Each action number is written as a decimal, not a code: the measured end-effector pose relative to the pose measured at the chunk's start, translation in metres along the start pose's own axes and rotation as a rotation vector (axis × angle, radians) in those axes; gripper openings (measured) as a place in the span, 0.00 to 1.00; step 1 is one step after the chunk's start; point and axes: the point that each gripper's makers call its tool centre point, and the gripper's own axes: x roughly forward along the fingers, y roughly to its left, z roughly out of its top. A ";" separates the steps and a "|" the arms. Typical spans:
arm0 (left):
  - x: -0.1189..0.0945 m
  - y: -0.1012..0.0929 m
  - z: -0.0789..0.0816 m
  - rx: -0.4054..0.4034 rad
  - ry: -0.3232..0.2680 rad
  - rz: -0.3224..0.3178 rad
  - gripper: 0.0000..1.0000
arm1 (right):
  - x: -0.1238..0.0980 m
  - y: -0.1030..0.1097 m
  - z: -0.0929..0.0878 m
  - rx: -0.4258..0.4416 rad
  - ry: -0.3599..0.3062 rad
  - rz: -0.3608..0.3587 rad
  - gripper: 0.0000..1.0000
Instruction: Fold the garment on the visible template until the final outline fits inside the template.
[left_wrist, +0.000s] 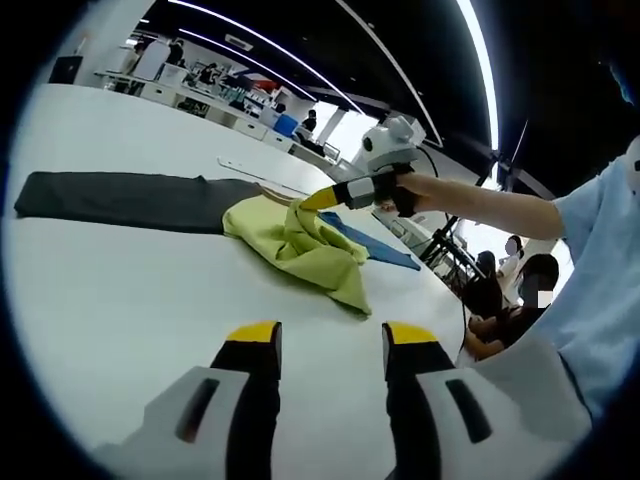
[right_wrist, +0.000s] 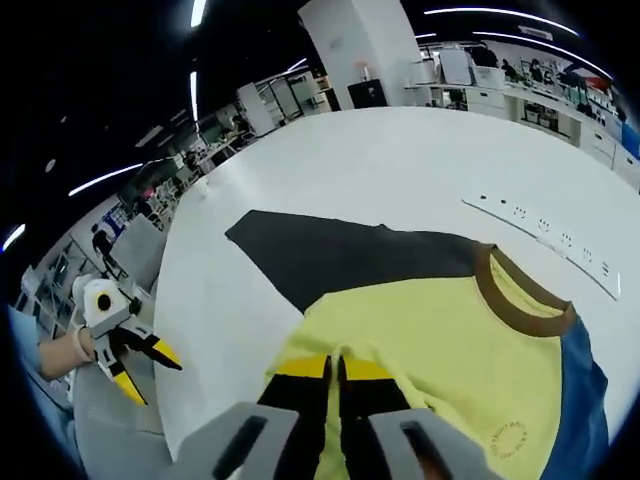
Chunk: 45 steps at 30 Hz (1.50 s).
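The yellow shirt (right_wrist: 470, 350) lies bunched up on the white table (left_wrist: 110, 300). Part of it rests on a dark grey sheet (right_wrist: 340, 255), which looks like the template, and part on a blue sheet (right_wrist: 585, 400). In the right gripper view the shirt sits from 5 to 7 o'clock, with its brown collar (right_wrist: 525, 305) near 3 o'clock and the grey sheet going up toward 11 o'clock.

The right gripper (right_wrist: 335, 368) has its yellow tips pressed together on a pinch of the yellow shirt and lifts it up a little. In the left gripper view it comes in from about 2 o'clock, with a hand (left_wrist: 405, 188) around its handle.

The left gripper (left_wrist: 330, 335) hangs over bare table with its jaws wide apart and nothing in them. The shirt is near, up at about 12 o'clock from its tips.

What could go wrong: only one small pinch holds the shirt. If the right gripper pulls fast, I think the cloth could slip out, or the whole shirt could slide along and drag off the grey sheet. The loose side may flop over and make a messy fold that sticks out past the template. A white strip (right_wrist: 545, 240) lies just past the collar and could get pushed too
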 end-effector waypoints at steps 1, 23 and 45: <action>0.000 0.000 0.000 -0.001 -0.002 0.000 0.37 | 0.002 0.000 0.000 -0.004 0.003 -0.002 0.00; 0.000 -0.004 0.002 0.009 -0.007 -0.009 0.39 | -0.012 0.004 -0.001 -0.093 -0.021 -0.010 0.10; 0.002 -0.005 0.000 0.059 0.003 0.001 0.56 | -0.068 -0.033 -0.029 -0.379 -0.146 -0.187 0.61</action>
